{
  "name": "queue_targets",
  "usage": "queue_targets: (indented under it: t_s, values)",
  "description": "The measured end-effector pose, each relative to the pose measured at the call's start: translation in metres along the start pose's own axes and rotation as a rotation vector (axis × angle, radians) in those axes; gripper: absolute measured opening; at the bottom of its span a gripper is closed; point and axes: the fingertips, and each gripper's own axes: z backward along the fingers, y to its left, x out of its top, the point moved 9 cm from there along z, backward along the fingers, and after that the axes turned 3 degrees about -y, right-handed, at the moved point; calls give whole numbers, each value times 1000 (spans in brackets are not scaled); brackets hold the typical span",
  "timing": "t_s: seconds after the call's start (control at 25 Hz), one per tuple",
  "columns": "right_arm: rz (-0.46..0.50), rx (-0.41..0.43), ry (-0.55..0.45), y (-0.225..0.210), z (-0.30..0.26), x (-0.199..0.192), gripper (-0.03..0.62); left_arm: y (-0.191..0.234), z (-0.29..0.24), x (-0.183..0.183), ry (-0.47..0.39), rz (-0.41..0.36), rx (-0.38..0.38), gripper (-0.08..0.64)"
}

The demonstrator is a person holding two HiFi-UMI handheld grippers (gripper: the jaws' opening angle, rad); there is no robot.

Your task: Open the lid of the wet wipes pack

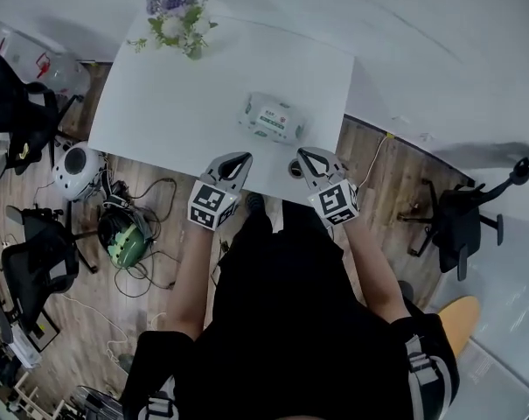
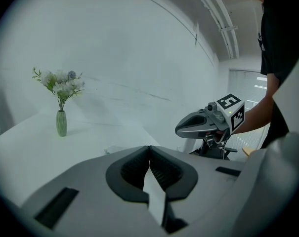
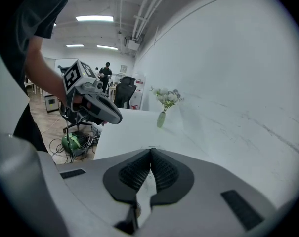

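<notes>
Since left tool (image 1: 243,157) and right tool (image 1: 304,154) are closed, empty, at six o'clock of the pack (image 1: 273,118), one should be opened for the lid (image 1: 267,115).

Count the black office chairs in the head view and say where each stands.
3. The upper-left chair beside the table's left end, the lower-left chair on the floor, the right chair past the table's right edge. More may be hidden.

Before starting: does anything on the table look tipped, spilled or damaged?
Nothing stands out. The wet wipes pack lies flat on the white table, and the vase of flowers stands upright near its far corner.
</notes>
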Motion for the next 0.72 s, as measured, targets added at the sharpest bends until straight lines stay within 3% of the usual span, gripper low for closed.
queue_targets:
  t_s: [0.28, 0.72]
  values:
    - [0, 51, 6, -20, -35, -7, 17, 19, -20, -4, 25, 23, 50, 23]
    - [26, 141, 56, -37, -85, -32, 17, 39, -71, -15, 78, 37, 63, 23]
